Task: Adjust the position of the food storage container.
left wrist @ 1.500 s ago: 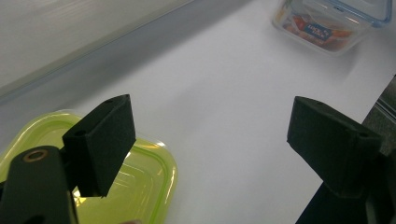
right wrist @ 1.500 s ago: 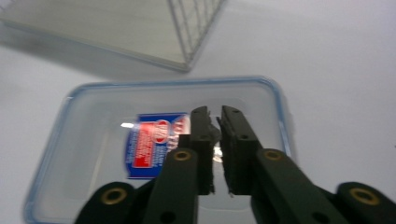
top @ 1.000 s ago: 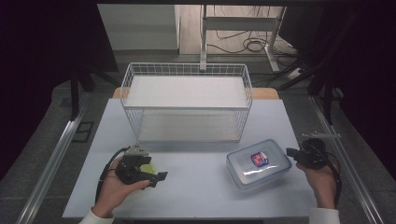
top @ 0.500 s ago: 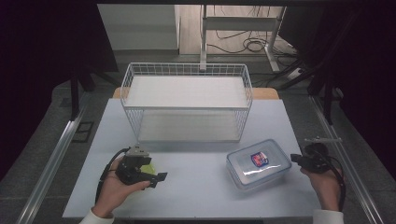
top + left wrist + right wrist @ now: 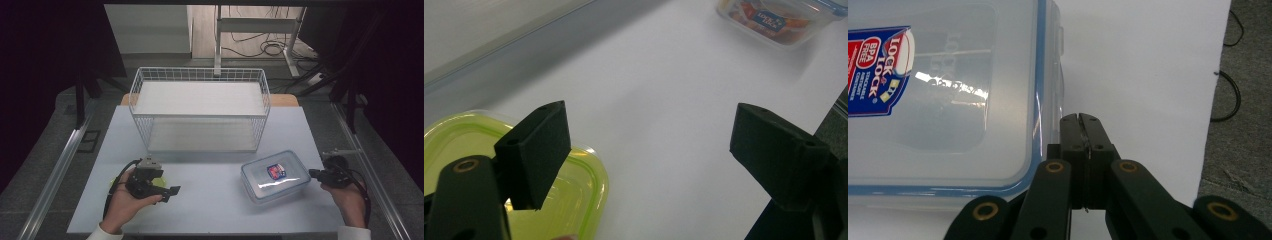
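Note:
A clear plastic container (image 5: 276, 176) with a blue-rimmed lid and a red and blue label lies on the table at the right. My right gripper (image 5: 312, 173) is shut just beside its right edge. In the right gripper view the closed jaw tips (image 5: 1080, 120) sit next to the container's (image 5: 948, 95) lid rim with nothing between them. My left gripper (image 5: 169, 193) is held open at the near left, its jaws wide apart (image 5: 654, 135). Under it lies a yellow-green lidded container (image 5: 579, 195), partly hidden by the hand in the high view (image 5: 156, 175).
A white wire basket (image 5: 200, 107) with a solid floor stands at the back middle of the pale table (image 5: 215, 200). Metal rails (image 5: 60, 170) run along both sides. In the left gripper view the clear container (image 5: 781, 20) lies far off.
My right hand and gripper have drawn slightly back toward the near edge beside the clear container. The left gripper and both containers have stayed put.

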`<action>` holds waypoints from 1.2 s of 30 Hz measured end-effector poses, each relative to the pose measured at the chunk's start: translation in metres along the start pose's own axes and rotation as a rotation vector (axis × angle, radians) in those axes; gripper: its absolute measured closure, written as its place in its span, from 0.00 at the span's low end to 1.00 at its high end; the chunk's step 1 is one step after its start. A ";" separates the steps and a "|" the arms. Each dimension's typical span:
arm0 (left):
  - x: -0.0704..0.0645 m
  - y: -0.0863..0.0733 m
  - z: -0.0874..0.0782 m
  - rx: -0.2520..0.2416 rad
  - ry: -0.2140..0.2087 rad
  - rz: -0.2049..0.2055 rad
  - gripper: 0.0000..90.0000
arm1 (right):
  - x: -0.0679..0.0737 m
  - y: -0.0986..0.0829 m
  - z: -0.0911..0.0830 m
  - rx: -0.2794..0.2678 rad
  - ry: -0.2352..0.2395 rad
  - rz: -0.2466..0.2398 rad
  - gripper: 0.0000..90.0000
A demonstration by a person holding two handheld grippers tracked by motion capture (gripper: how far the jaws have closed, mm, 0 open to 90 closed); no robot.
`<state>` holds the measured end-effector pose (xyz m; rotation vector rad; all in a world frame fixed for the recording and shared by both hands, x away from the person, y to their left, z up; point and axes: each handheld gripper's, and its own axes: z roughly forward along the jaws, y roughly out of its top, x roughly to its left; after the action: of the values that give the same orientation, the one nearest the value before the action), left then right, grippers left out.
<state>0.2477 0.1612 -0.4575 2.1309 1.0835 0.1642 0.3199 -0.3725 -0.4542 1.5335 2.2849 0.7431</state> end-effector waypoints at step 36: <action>0.001 0.000 -0.002 -0.001 -0.006 -0.004 0.18 | 0.046 -0.003 0.002 0.030 0.088 -0.076 0.99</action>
<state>0.2479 0.1630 -0.4561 2.1266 1.0838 0.1565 0.3008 -0.3310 -0.4556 1.4447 2.4139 0.7741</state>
